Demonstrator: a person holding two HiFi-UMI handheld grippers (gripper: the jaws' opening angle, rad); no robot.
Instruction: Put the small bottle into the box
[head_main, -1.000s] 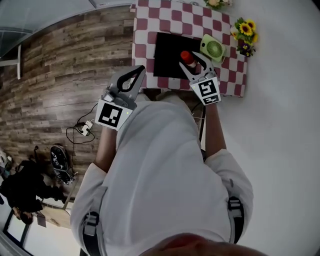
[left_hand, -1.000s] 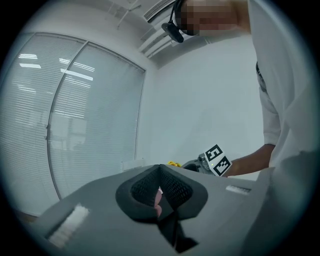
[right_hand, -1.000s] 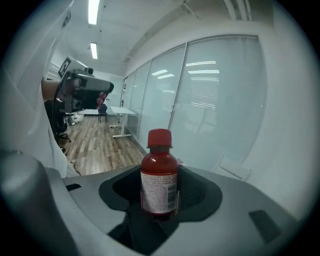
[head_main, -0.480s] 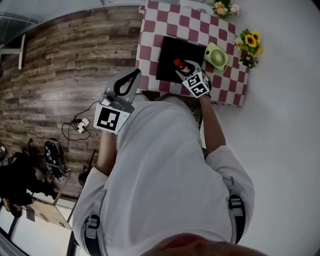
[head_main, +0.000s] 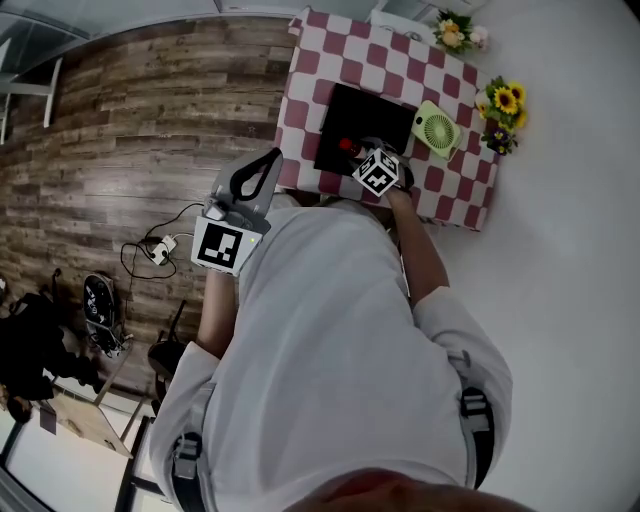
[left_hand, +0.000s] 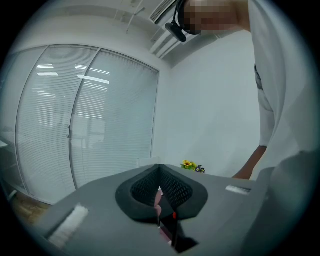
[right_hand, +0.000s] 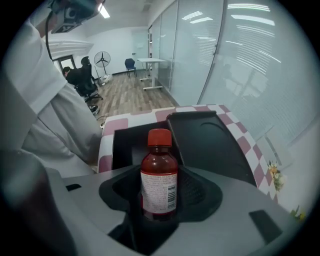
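A small brown bottle (right_hand: 159, 167) with a red cap and a white label stands upright between the jaws of my right gripper (right_hand: 160, 196), which is shut on it. From the head view the bottle's red cap (head_main: 347, 146) and the right gripper (head_main: 356, 154) sit over the near left part of the open black box (head_main: 385, 112) on the checkered table (head_main: 320, 60). Ahead of the bottle lie the black box (right_hand: 131, 142) and its raised lid (right_hand: 210, 137). My left gripper (head_main: 270, 160) hangs off the table over the wooden floor, shut and empty; its jaws (left_hand: 159, 172) meet at the tip.
A green round fan (head_main: 437, 130) lies on the table right of the box. Flower pots (head_main: 502, 108) stand at the table's right edge, another (head_main: 455, 32) at the far corner. Cables and a plug strip (head_main: 158, 250) lie on the floor at left.
The right gripper has carried the bottle left and nearer, from the box's right side to over its near left part, turning as it went. The left gripper has barely moved.
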